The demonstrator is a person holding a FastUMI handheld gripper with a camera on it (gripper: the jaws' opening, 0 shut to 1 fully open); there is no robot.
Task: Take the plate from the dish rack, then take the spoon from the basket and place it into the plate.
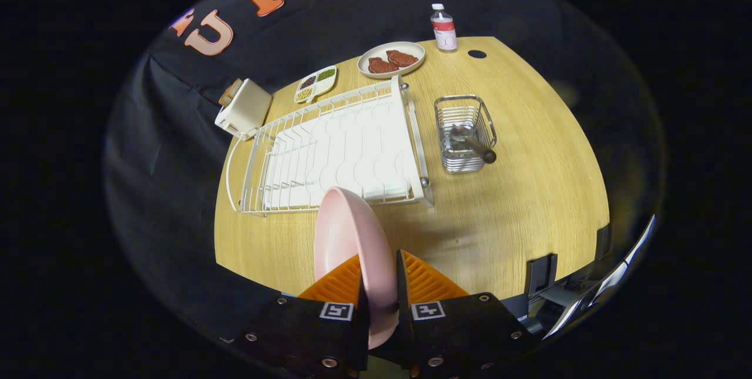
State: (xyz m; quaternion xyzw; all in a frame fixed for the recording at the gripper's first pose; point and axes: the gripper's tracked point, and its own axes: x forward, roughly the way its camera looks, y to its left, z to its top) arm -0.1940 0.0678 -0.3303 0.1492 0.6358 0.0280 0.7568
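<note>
A pink plate [351,238] stands on edge between my two fingers, and my gripper [379,285] is shut on its rim. I hold it above the wooden table [529,203], just in front of the near end of the white dish rack [341,150]. The rack's slots are bare. Beyond my fingers to the right stands a small wire basket [464,132] with a spoon [473,143] lying in it, bowl inside and dark handle sticking out over the near rim.
At the table's far side sit a white plate with brown food [391,59], a divided dish of grains [315,83], a plastic bottle [444,27] and a cream toaster [244,110]. A dark hole [477,54] marks the tabletop near the bottle. Clamps [540,273] grip the near edge.
</note>
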